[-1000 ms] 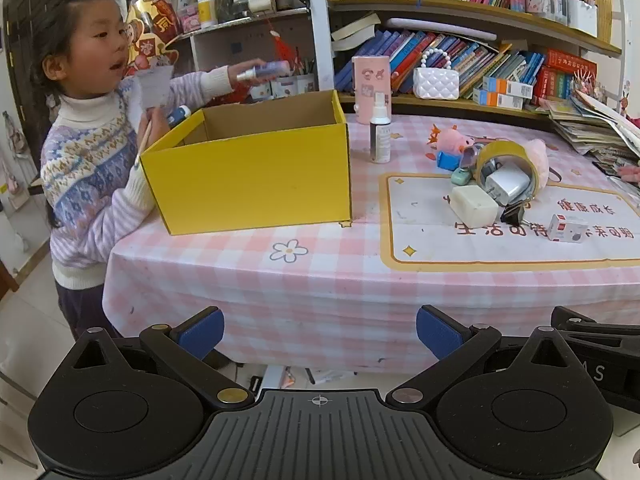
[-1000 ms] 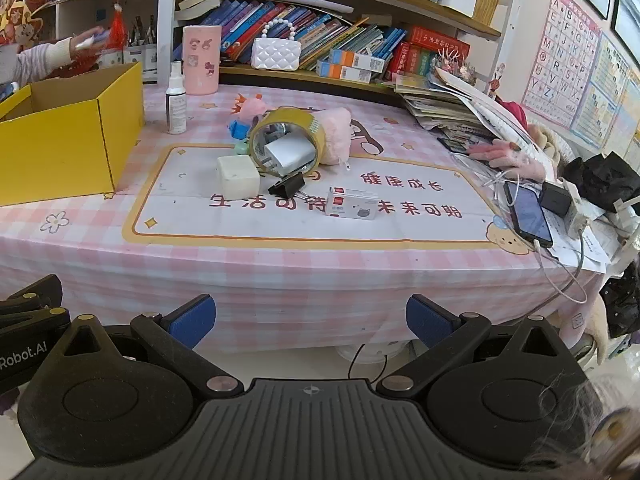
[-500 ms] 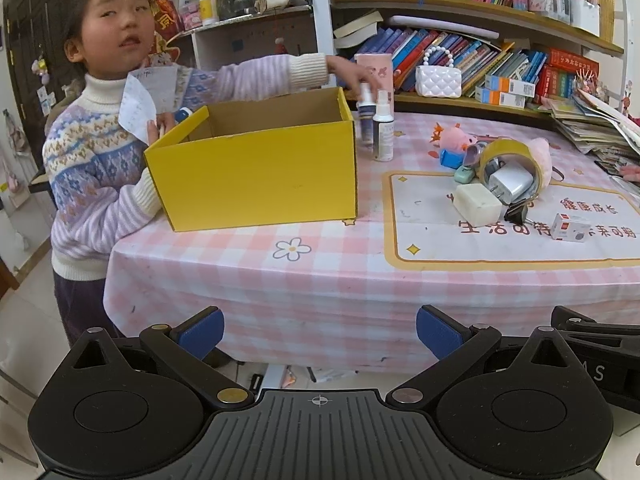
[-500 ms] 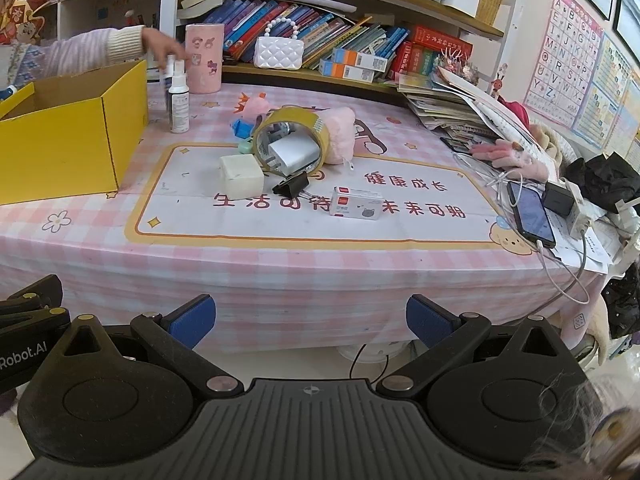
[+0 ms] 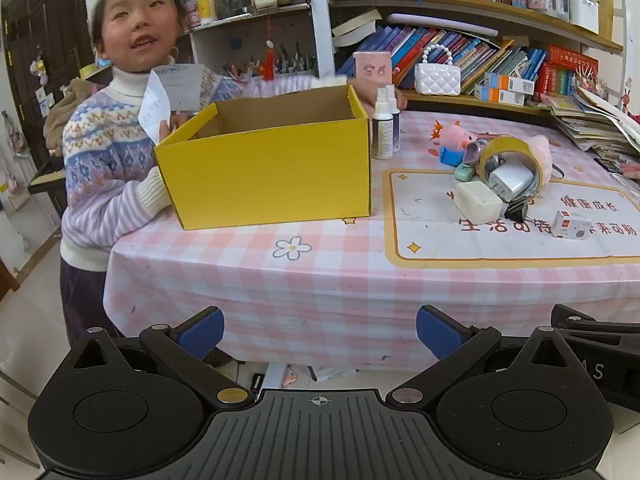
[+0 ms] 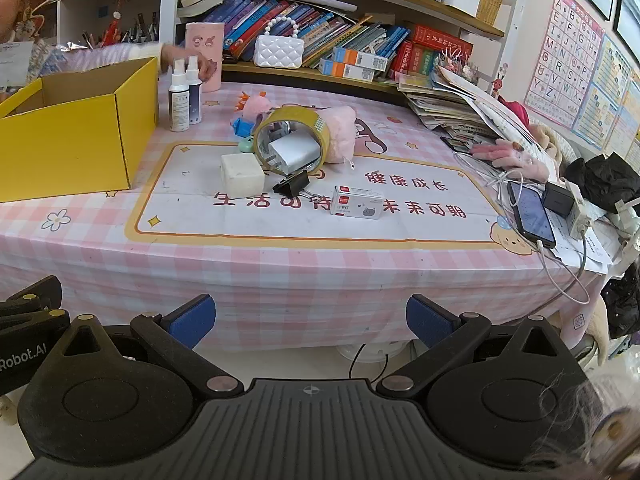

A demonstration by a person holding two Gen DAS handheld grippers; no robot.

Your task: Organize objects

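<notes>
Here we hold both tools short of the table (image 6: 280, 276), below its near edge and touching nothing: the left gripper (image 5: 318, 330) and the right gripper (image 6: 308, 320) each have their blue-padded jaws spread wide and empty. The task's things lie on the printed mat (image 6: 420, 220): a roll of yellow packing tape (image 6: 294, 142) lying on its side with a white charger plug (image 6: 294, 154) inside its ring, a cream block (image 6: 242, 176) touching the roll, a black binder clip (image 6: 294, 185) just beside it, a small staple box (image 6: 356, 202) apart to the right, and a pink plush toy (image 6: 342, 134) behind the roll. Two spray bottles (image 6: 184, 98) stand just beside the open yellow cardboard box (image 5: 268, 160), which sits on the left of the table; what we can see of its inside shows nothing. A child in a patterned sweater (image 5: 104, 152) stands at the box and reaches a hand (image 6: 202, 67) to the bottles. We judge the sorting not yet begun, the step in hand being the approach. The next move calls for raising one gripper over the table edge, closing on a single loose item such as the staple box, and keeping clear of the child's arm.
</notes>
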